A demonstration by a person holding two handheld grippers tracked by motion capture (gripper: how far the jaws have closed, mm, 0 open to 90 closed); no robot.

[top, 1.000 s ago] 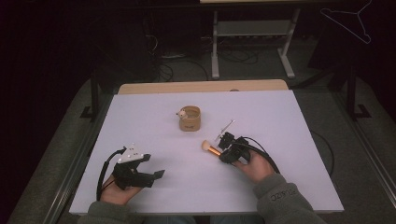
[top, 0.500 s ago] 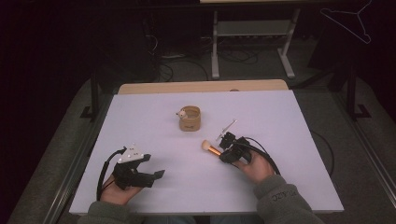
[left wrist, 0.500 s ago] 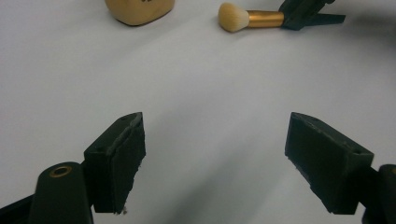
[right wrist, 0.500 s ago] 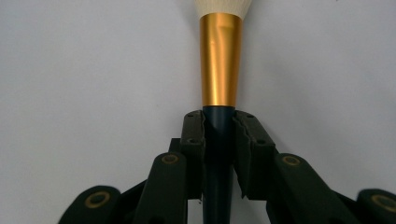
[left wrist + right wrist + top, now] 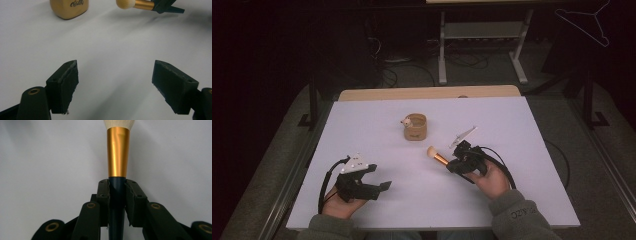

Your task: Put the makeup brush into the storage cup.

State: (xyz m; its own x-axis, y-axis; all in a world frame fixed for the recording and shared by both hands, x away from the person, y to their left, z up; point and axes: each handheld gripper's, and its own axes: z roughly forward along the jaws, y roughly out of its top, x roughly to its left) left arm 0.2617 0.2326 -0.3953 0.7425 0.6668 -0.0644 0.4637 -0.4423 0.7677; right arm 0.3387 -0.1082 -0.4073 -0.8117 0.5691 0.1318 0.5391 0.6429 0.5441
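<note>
Between my right gripper's (image 5: 117, 195) pressed jaws sits the brush's (image 5: 118, 155) dark handle, head toward the cup (image 5: 415, 127). Gripped so near the ferrule, it could pivot or slip. My left gripper (image 5: 122, 82) rests spread, empty.

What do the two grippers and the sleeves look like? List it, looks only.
Left gripper: black, two blocky flat-faced jaws, brass-coloured rivets at the joints, a grey three-cornered plate on top, a black cable looping behind. Right gripper: the same black build, with a plate and a black cable. Both sleeves are grey-green fabric; the right cuff carries small pale lettering, too small to read.
</note>
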